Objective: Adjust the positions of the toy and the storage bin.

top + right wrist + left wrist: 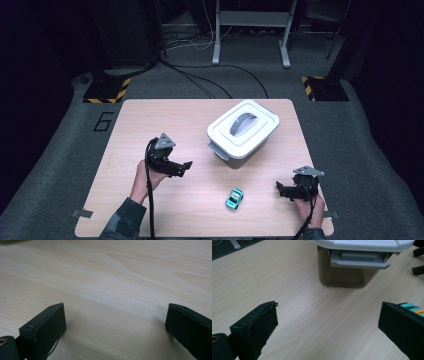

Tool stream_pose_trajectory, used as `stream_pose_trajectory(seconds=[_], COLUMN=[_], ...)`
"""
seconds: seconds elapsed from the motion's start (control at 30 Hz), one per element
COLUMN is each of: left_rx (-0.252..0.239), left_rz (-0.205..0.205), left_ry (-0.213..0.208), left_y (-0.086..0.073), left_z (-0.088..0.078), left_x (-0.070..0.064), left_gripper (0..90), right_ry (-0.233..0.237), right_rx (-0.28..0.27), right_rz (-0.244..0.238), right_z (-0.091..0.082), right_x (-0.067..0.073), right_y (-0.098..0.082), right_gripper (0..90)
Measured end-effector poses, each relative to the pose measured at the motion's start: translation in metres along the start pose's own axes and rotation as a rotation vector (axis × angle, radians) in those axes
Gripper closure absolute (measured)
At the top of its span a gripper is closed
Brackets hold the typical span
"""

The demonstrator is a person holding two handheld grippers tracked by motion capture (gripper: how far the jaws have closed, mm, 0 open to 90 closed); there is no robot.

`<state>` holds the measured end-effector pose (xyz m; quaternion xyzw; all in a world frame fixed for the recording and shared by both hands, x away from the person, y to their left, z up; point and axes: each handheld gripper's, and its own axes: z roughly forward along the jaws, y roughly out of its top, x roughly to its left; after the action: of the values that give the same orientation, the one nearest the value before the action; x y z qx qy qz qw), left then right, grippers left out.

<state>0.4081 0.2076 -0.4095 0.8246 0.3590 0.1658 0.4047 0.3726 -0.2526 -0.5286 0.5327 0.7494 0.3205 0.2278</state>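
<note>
toy car (pixel 234 198): small turquoise one, lower middle of the high view, sitting on the bare wooden table (pixel 150 115), nothing touching it
long axis: tilted, nose pointing toward upper right, roughly at the box
right gripper (pixel 283 190): lower right of the high view, jaws spread wide, gripping nothing; own view is just wood grain between the jaws
left gripper (pixel 186 166): left of centre, jaws also wide apart and empty; aimed at the box latch (pixel 359 261) in its own view
key relation: car lies to the left of the right gripper and slightly lower in frame, near it; also right of and below the left gripper, a bit farther off
nearer hand: right one, probably, and already pointed left toward the car
storage box (pixel 243 128): white lid with grey handle, shut, upper middle of the table, well apart from the car
likely next: right gripper swings over to the car, pinching across the narrow sides rather than nose to tail
catch: lid shut, so presumably the left gripper has to deal with that latch
</note>
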Motion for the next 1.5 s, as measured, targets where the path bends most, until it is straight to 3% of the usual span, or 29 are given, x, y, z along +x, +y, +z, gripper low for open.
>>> stream_pose_trajectory(seconds=[0.13,0.6,1.1,1.37,1.5], left_rx=[0.015,0.01,0.034,0.044,0.061], left_rz=[0.031,0.061,0.104,0.095,0.12], left_ry=[-0.008,-0.05,-0.039,-0.04,-0.034], left_y=[0.013,0.053,0.094,0.112,0.12], left_z=[0.006,0.031,0.063,0.083,0.094], left_x=[-0.002,-0.009,-0.015,-0.02,-0.024], left_gripper=[1.9,1.4,0.0,0.0,0.0], right_ry=[0.0,-0.003,-0.006,-0.006,-0.005], right_rx=[0.0,-0.001,-0.001,-0.001,0.0], right_rz=[0.0,0.002,0.0,0.0,0.0], right_z=[0.0,0.0,0.0,0.0,0.0], right_x=[0.0,0.0,0.0,0.0,-0.001], right_y=[0.0,0.0,0.0,0.0,0.0], right_gripper=[2.3,2.6,2.8,2.8,2.8])
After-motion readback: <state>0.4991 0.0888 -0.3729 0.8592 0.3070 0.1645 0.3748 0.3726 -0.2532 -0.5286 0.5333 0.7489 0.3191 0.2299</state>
